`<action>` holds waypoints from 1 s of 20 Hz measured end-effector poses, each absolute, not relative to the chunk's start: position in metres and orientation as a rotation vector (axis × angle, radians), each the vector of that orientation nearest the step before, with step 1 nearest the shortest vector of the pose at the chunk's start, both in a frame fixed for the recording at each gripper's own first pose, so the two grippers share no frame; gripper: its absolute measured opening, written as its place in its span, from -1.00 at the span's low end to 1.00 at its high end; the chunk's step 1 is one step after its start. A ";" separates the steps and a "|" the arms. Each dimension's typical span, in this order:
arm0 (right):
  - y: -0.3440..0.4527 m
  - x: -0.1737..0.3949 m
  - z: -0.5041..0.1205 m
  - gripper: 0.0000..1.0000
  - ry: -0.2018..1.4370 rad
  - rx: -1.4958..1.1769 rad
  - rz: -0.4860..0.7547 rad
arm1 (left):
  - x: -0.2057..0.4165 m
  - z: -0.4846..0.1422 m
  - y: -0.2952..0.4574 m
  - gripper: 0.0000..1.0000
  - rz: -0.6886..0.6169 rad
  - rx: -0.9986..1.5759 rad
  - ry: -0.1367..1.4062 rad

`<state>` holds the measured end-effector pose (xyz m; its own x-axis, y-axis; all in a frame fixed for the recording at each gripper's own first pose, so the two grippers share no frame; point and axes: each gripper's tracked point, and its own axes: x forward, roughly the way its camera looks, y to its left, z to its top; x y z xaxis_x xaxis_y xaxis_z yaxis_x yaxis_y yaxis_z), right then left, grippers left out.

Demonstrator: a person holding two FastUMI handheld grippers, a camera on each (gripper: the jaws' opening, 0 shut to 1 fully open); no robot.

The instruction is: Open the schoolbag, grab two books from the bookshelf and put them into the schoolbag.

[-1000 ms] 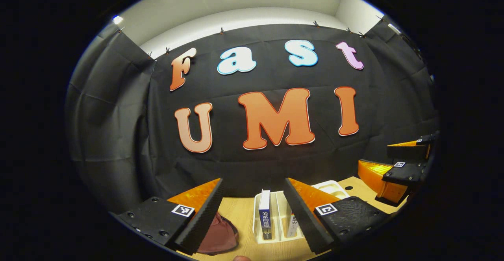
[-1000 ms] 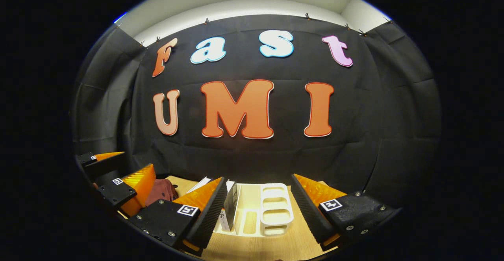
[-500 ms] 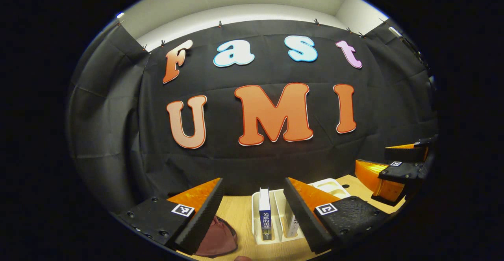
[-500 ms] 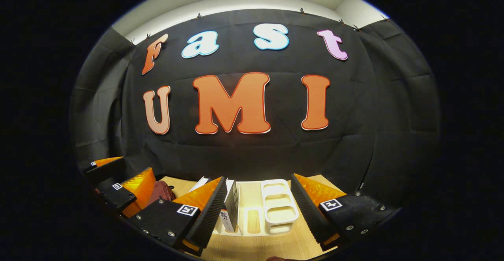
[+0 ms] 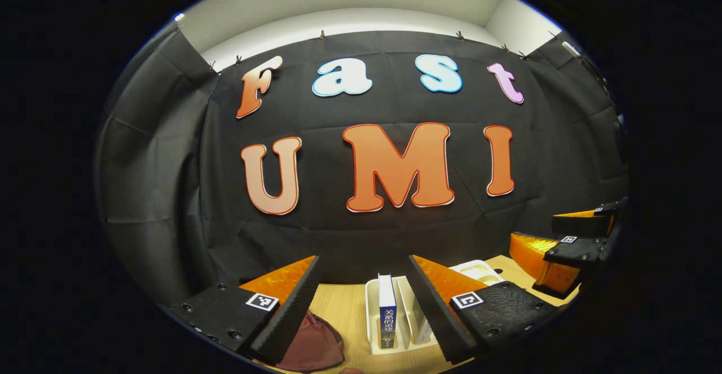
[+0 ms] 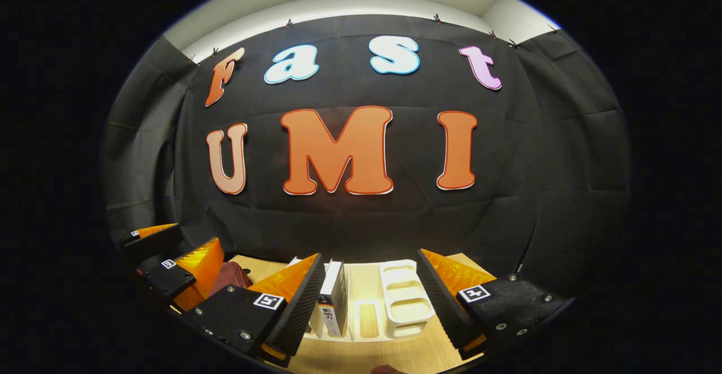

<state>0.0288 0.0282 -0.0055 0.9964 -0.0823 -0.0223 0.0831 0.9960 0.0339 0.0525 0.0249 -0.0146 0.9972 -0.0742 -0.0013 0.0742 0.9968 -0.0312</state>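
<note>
In the left gripper view a white bookshelf rack [image 5: 372, 300] stands on the wooden table, holding an upright blue-spined book [image 5: 386, 309] and a white book [image 5: 420, 329] beside it. A dark red schoolbag [image 5: 316, 346] lies at lower left, partly behind the left finger. My left gripper [image 5: 364, 284] hangs open above them, holding nothing. In the right gripper view the rack [image 6: 403, 300] shows with a black-and-white book [image 6: 334, 303] at its left, and the schoolbag [image 6: 231, 277] farther left. My right gripper [image 6: 369, 278] is open and empty. The other gripper [image 6: 169, 255] shows at left.
The wooden table [image 5: 344, 312] runs back to the black cloth wall. The right gripper [image 5: 569, 250] shows at the far right of the left gripper view. The rack's right-hand slots [image 6: 409, 312] hold nothing.
Both views have shifted slightly: the rack and books sit a little lower and to the right in the frames. Both grippers stay open.
</note>
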 end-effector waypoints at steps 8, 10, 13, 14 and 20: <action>0.030 0.026 -0.009 0.92 0.031 0.021 -0.090 | 0.052 -0.017 0.031 0.91 -0.080 -0.047 -0.001; 0.030 0.025 -0.009 0.92 0.030 0.012 -0.092 | 0.051 -0.017 0.031 0.91 -0.083 -0.049 0.001; 0.031 0.025 -0.009 0.92 0.032 0.015 -0.095 | 0.052 -0.019 0.032 0.91 -0.090 -0.046 -0.001; 0.030 0.025 -0.009 0.92 0.035 0.015 -0.097 | 0.052 -0.018 0.033 0.91 -0.090 -0.044 -0.003; 0.020 0.026 -0.014 0.92 0.043 0.011 -0.127 | 0.051 -0.041 0.047 0.91 -0.076 0.045 0.047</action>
<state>0.0257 0.0203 -0.0139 0.9910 -0.1264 -0.0432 0.1268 0.9919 0.0084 0.0514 0.0471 -0.0410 0.9960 -0.0749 -0.0486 0.0770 0.9961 0.0428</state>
